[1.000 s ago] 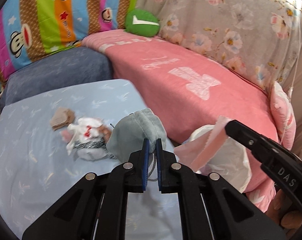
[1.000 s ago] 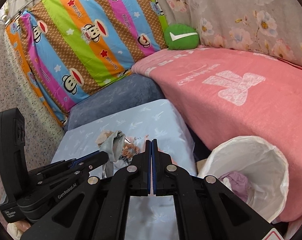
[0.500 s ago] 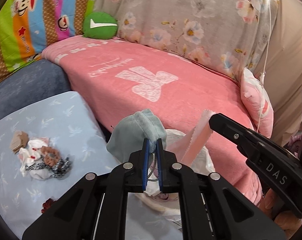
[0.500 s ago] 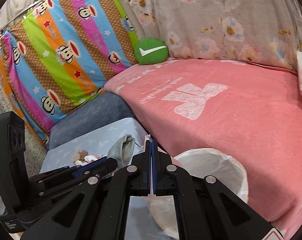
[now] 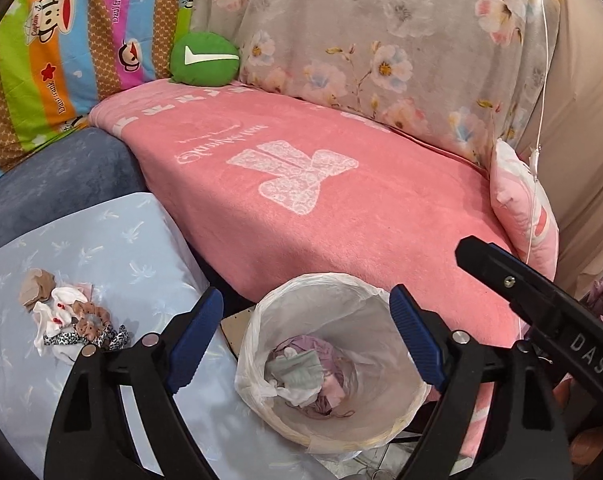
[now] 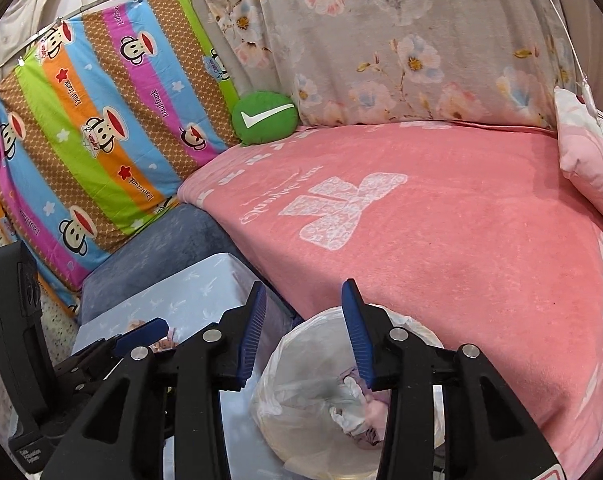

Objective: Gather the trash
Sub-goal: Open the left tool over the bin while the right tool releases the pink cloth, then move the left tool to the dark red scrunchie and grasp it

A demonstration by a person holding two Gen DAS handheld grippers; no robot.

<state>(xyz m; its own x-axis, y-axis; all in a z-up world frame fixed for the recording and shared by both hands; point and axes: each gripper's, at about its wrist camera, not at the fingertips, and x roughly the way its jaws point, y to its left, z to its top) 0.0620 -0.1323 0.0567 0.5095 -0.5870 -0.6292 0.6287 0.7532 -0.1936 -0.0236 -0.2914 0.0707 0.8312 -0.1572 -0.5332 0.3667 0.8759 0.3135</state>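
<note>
A white bag-lined bin (image 5: 385, 308) stands between the light blue table and the pink bed. Inside it lie crumpled cloth scraps (image 5: 305, 376), a grey-green one on top. My left gripper (image 5: 307, 340) hangs over the bin, its jaws opening wide with nothing between them. My right gripper (image 6: 303, 332) is above the bin (image 6: 301, 364) too, jaws opening and empty; a pink scrap (image 6: 375, 404) lies below it. A small pile of scraps (image 5: 69, 320) still lies on the table (image 5: 113, 240).
The pink bed (image 5: 341, 208) runs behind and to the right of the bin. A pink pillow (image 5: 521, 204) leans at its right end, a green round cushion (image 5: 203, 60) at the back. A grey-blue cushion (image 5: 57, 180) lies behind the table.
Both grippers swung right from the table to above the bin. The left let go of the grey-green cloth and the right of the pink scrap; both now lie in the bin.
</note>
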